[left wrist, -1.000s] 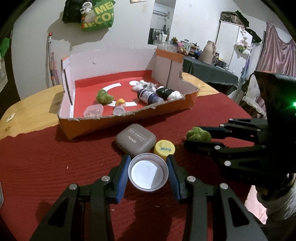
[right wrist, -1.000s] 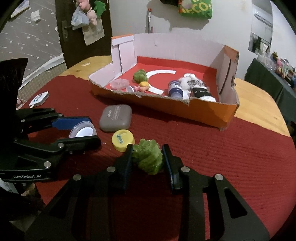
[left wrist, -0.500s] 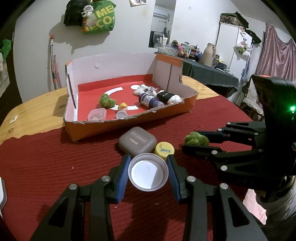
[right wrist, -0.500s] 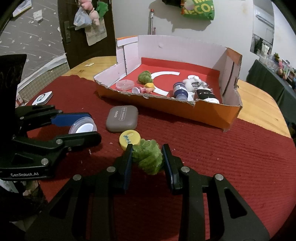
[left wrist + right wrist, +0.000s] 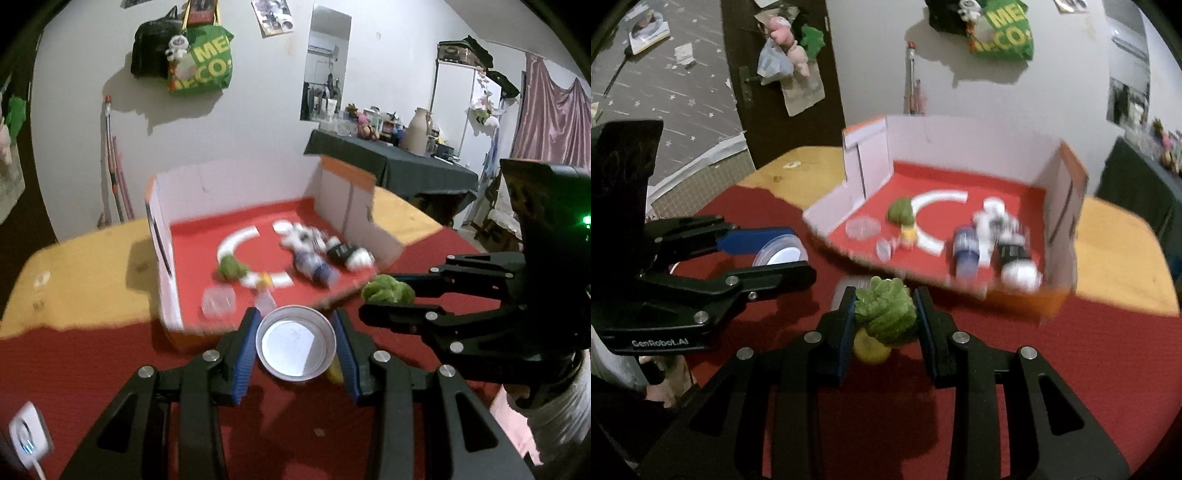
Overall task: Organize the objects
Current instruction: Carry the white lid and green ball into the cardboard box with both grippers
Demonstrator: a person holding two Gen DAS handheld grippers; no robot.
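Note:
My left gripper (image 5: 297,341) is shut on a round clear lid (image 5: 297,349) with a white centre, held above the red cloth just in front of the orange cardboard box (image 5: 164,258). My right gripper (image 5: 884,314) is shut on a fuzzy green toy (image 5: 884,314), also raised. In the left wrist view the right gripper (image 5: 373,302) holds the green toy (image 5: 388,291) at the right; in the right wrist view the left gripper (image 5: 790,258) holds the lid (image 5: 779,253) at the left. The box (image 5: 1060,206) holds another green toy (image 5: 901,212), jars and small toys.
A yellow cap (image 5: 870,347) and a grey case (image 5: 846,291) lie on the red cloth under the right gripper, mostly hidden. A white charger (image 5: 27,439) sits at the cloth's near left. A bare wooden tabletop (image 5: 85,273) surrounds the box.
Both grippers have risen with their loads and tipped toward the box, which now sits lower and closer in both views. The grey case and yellow cap have slipped beneath the fingers.

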